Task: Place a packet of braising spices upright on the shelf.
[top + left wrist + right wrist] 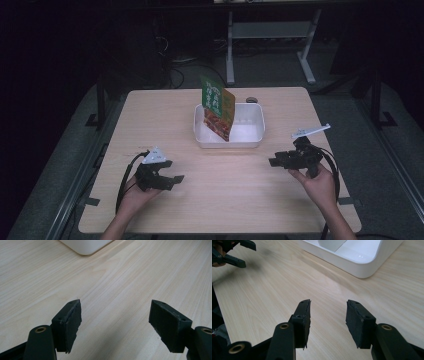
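we counted one packet (218, 106), green at the top and orange-red below, standing upright on its edge inside one white tray (252, 137), against the tray's left part. the tray sat on the far middle of the one light wood table (220, 195). one small dark round object (251, 100) lay on the table just behind the tray; we could not tell what it was.

two grippers were in use, one per hand, both at the near side of the table and well apart from the tray and from each other. the left gripper (170, 181) sat low at the near left, its two jaws spread wide with only bare tabletop between them, as the left gripper view confirmed (115, 322); a corner of the tray (85, 246) showed far ahead of it. the right gripper (277, 161) was held at the near right, its two jaws parted about halfway and pinching nothing (327, 322). in the right gripper view the tray's near corner (362, 265) lay ahead, and the left gripper (227, 252) showed at the upper left edge.
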`<state>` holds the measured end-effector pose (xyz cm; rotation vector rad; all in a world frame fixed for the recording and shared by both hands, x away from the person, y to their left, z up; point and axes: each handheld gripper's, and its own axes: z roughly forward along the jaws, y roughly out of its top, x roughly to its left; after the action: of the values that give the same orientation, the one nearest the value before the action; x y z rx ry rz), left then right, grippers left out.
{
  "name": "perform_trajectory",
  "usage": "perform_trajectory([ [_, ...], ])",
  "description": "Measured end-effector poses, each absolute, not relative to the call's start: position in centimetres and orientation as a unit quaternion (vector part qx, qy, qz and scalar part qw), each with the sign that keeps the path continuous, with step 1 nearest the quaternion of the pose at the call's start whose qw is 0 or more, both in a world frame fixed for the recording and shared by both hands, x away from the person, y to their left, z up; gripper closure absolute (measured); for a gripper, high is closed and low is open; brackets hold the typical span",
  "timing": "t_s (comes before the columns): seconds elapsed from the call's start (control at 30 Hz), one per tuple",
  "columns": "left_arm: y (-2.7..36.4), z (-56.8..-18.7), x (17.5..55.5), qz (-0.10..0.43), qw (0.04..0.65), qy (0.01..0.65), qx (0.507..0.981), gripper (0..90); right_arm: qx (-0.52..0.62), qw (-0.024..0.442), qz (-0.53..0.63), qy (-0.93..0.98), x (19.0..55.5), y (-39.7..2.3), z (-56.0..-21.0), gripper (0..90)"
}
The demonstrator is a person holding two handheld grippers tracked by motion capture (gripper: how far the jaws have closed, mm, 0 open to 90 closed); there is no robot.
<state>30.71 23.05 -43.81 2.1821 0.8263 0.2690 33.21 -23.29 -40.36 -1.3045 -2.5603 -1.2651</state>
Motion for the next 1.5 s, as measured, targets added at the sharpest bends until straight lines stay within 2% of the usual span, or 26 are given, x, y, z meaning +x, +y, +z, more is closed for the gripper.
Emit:
perform_trajectory([
  [1.17,23.1,-43.8,30.7,0.104,0.384,0.324,0.858,25.9,-0.420,0.031,-0.395,-0.816,30.0,-24.0,-44.0,50.1],
  [1.5,23.0,-43.8,30.7,0.101,0.384,0.321,0.860,25.9,-0.418,0.024,-0.400,-0.815,28.4,-23.8,-44.9,48.4],
])
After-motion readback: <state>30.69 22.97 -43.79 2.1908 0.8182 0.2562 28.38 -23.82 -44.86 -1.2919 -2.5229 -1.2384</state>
